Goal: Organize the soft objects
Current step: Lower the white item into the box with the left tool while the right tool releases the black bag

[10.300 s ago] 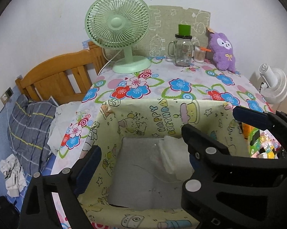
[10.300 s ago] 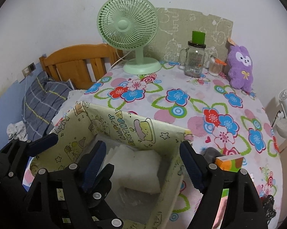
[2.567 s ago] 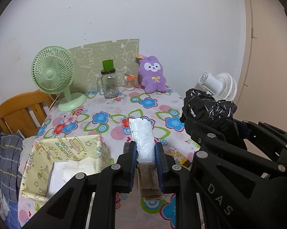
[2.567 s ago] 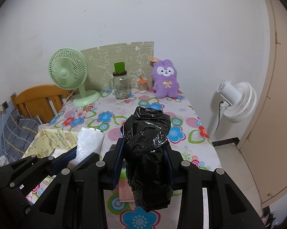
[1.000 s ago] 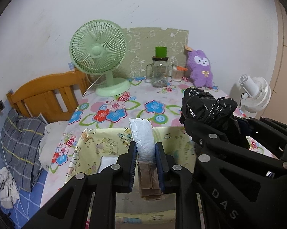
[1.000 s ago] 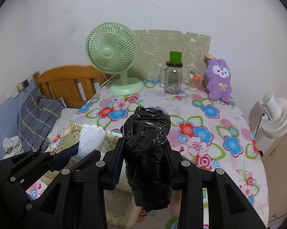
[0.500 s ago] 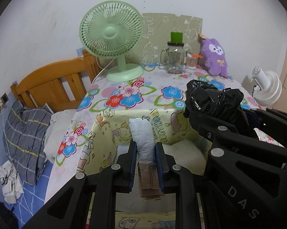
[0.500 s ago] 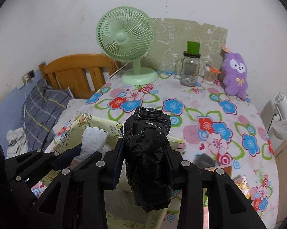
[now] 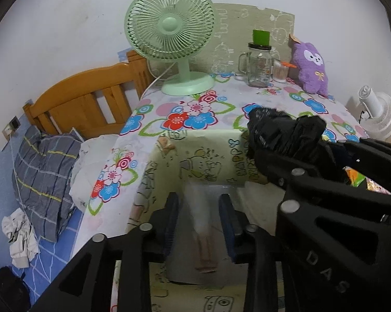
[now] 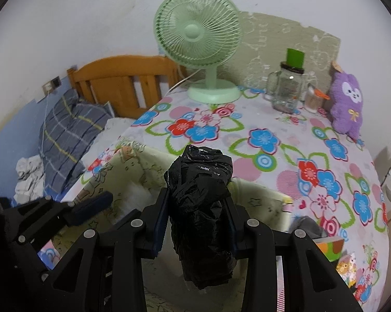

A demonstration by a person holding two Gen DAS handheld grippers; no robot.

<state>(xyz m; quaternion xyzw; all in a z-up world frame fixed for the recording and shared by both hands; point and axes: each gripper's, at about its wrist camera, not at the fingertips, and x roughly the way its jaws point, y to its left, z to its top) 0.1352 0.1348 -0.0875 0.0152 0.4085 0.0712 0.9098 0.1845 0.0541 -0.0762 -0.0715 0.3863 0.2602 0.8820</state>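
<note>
Over the yellow cartoon bin point(image 9: 195, 161), both grippers are hanging close together. The left gripper point(image 9: 198, 219) is standing with its fingers spread apart and gripping nothing. A blurry white pack point(image 9: 204, 223) is showing between them, with a brown bit at its bottom end. It looks like it is dropping into the bin, but the blur makes it hard to be sure.

The right gripper point(image 10: 198, 222) is squeezing a crumpled black plastic bag point(image 10: 200, 208) tight between its two fingers. The bag is sticking up above the fingers and hanging down below them, right over the bin's near side. More white soft stuff point(image 10: 137, 195) is lying inside the bin, toward its left wall.

I think the step now is putting the black bag into the bin too. To do it well, the right gripper should be going lower, past the bin's rim, before letting go. The bag is light and puffy, so it could catch on the floppy wall or slide off onto the flowered tablecloth point(image 10: 263, 140). The left gripper should be moving back from the bin so the two do not bump.
</note>
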